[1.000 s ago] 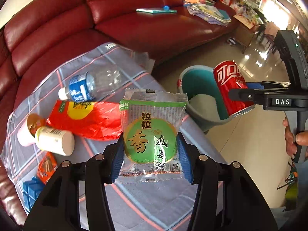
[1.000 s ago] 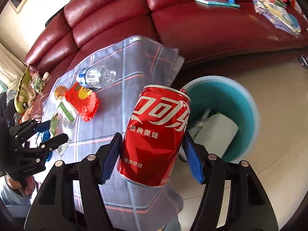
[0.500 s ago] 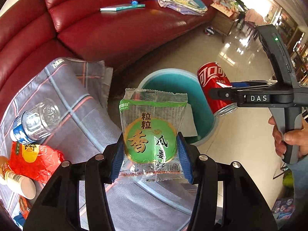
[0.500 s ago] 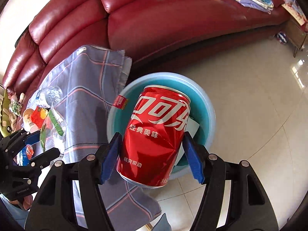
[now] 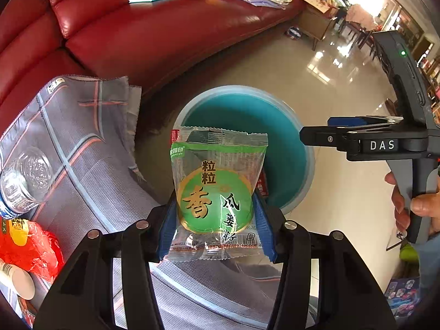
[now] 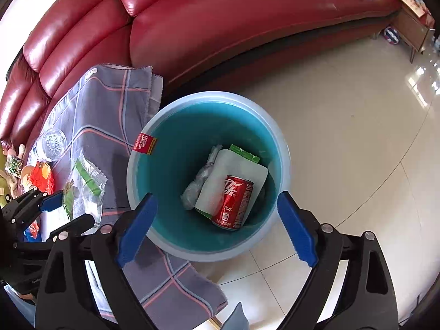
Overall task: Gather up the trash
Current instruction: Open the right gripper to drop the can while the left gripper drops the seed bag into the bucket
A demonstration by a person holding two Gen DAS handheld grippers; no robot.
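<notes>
My left gripper (image 5: 216,220) is shut on a green snack packet (image 5: 217,189) and holds it upright over the near edge of the teal bin (image 5: 305,170). My right gripper (image 6: 217,228) is open and empty above the teal bin (image 6: 154,170). A red cola can (image 6: 233,206) lies inside the bin on white paper (image 6: 247,169), beside a crumpled grey wrapper (image 6: 198,187) and a green packet (image 6: 244,155). The right gripper also shows from the side in the left wrist view (image 5: 338,130). The left gripper with its packet (image 6: 82,189) shows in the right wrist view.
A table under a grey plaid cloth (image 5: 82,143) holds a clear plastic bottle (image 5: 24,178), a red wrapper (image 5: 30,244) and a paper cup (image 5: 13,280). A red leather sofa (image 6: 220,22) curves behind. The bin stands on a tiled floor (image 6: 343,137).
My right gripper opened over the bin and the cola can dropped in. My left gripper carried the snack packet further right, over the bin's edge.
</notes>
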